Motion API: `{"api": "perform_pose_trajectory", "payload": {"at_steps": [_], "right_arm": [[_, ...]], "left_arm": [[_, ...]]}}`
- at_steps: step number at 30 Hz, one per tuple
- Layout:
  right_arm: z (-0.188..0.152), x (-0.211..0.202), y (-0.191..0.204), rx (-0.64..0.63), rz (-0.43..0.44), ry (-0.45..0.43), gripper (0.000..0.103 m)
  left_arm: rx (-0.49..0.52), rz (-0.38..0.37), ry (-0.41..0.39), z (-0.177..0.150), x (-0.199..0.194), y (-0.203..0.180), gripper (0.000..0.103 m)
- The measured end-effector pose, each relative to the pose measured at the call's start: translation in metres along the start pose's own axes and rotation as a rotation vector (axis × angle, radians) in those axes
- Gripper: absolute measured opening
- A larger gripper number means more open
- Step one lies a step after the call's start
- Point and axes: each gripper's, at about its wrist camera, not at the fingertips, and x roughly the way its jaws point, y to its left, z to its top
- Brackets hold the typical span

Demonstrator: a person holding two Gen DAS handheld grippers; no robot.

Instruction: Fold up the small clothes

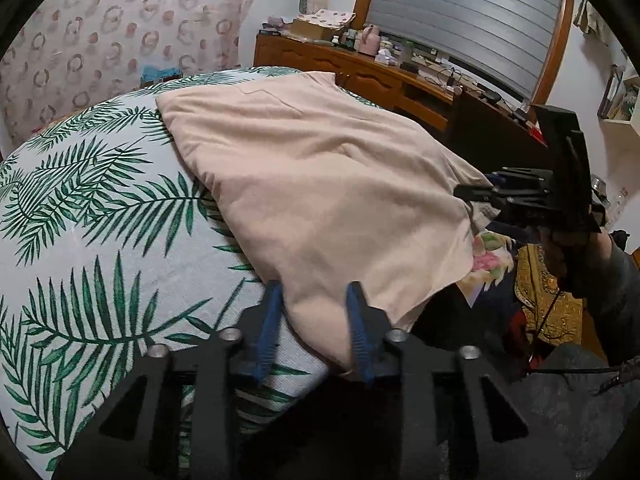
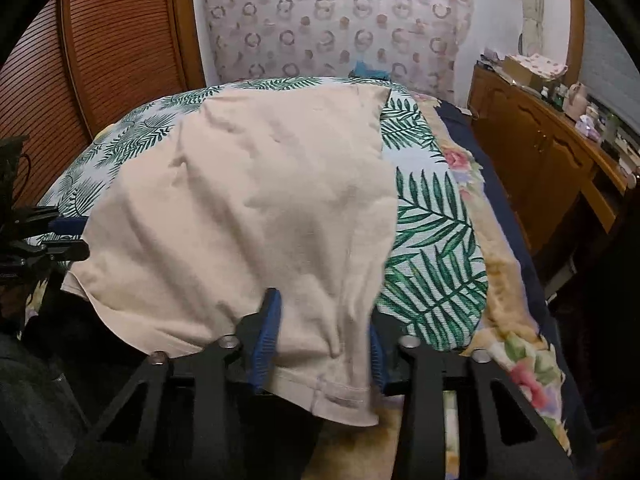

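A pale pink garment (image 1: 320, 184) lies spread over a bed with a palm-leaf cover (image 1: 100, 220). My left gripper (image 1: 316, 300) is at its near left corner, its blue fingers (image 1: 270, 328) standing apart with the cloth edge lying between them. In the right wrist view the garment (image 2: 248, 216) drapes over my right gripper (image 2: 324, 320); its hemmed corner (image 2: 344, 396) hangs between the blue fingers (image 2: 266, 344), which also stand apart. The right gripper also shows in the left wrist view (image 1: 532, 196) at the garment's right corner; the left gripper shows in the right wrist view (image 2: 56, 240).
A wooden dresser (image 1: 360, 72) cluttered with small items runs along the right wall. A floral blanket (image 2: 520, 360) lies along the bed's right edge. Wooden louvred doors (image 2: 100, 60) stand to the left. A patterned curtain (image 2: 340, 20) hangs behind the bed.
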Motion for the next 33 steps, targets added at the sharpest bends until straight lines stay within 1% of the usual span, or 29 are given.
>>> {"api": "perform_pose_trajectory", "payload": {"at_steps": [1,2,4,7,10,11,12,13,14,15,16,19,20,21,22,23,26,28,31,33], "right_arm": [[0.0,0.0,-0.002,0.003,-0.004,0.0,0.023],[0.0,0.0,-0.003,0.004,-0.002,-0.001,0.018],[-0.001,-0.001,-0.004,0.004,0.009,-0.002,0.013],[-0.001,-0.001,-0.002,0.006,0.012,0.004,0.012],[0.0,-0.005,-0.005,0.008,0.004,-0.01,0.013],[0.001,-0.006,-0.005,0.01,-0.019,-0.015,0.024],[0.0,-0.006,-0.007,0.011,-0.042,-0.019,0.041],[-0.001,-0.005,-0.009,0.021,-0.06,-0.018,0.049],[-0.002,-0.003,-0.012,0.033,-0.053,-0.009,0.055],[-0.003,-0.001,-0.012,0.046,-0.032,0.004,0.055],[-0.004,0.0,-0.012,0.05,-0.023,0.0,0.055],[-0.006,0.002,-0.004,0.019,-0.011,0.002,0.055],[-0.005,0.002,-0.002,0.007,-0.003,0.002,0.051],[-0.004,0.003,0.001,-0.009,0.012,0.003,0.037],[-0.004,0.003,0.005,-0.025,0.035,0.009,0.029],[-0.004,0.004,0.008,-0.036,0.065,0.021,0.013],[0.0,0.006,0.011,-0.062,0.098,0.038,0.008],[0.006,0.004,0.007,-0.049,0.139,0.022,0.007],[0.022,-0.011,-0.006,-0.028,0.176,-0.048,0.007],[0.039,-0.022,-0.015,-0.011,0.198,-0.114,0.007]], "left_arm": [[0.003,-0.005,0.003,0.0,0.001,-0.001,0.024],[0.007,-0.005,0.007,0.001,0.002,-0.001,0.015],[-0.002,-0.014,0.006,0.002,0.002,0.0,0.008],[-0.01,-0.04,-0.027,0.005,-0.005,0.0,0.006],[-0.003,-0.04,-0.05,0.009,-0.012,-0.002,0.006],[-0.001,-0.039,-0.055,0.01,-0.013,-0.002,0.006],[0.0,-0.04,-0.06,0.011,-0.015,-0.003,0.006],[0.0,-0.04,-0.062,0.011,-0.015,-0.002,0.006],[0.001,-0.04,-0.063,0.011,-0.015,-0.002,0.006],[0.002,-0.039,-0.063,0.012,-0.015,-0.002,0.006],[-0.001,-0.04,-0.062,0.012,-0.015,-0.002,0.006],[-0.009,-0.044,-0.057,0.013,-0.015,-0.002,0.005],[-0.008,-0.044,-0.059,0.013,-0.015,-0.003,0.005],[-0.005,-0.046,-0.062,0.013,-0.016,-0.003,0.005],[0.0,-0.051,-0.066,0.015,-0.016,-0.004,0.005],[0.002,-0.053,-0.078,0.016,-0.019,-0.005,0.005],[-0.009,-0.079,-0.103,0.025,-0.025,-0.002,0.005],[-0.011,-0.094,-0.128,0.037,-0.032,0.0,0.005],[-0.004,-0.1,-0.168,0.056,-0.042,0.005,0.005],[0.0,-0.095,-0.203,0.077,-0.049,0.011,0.005]]}}
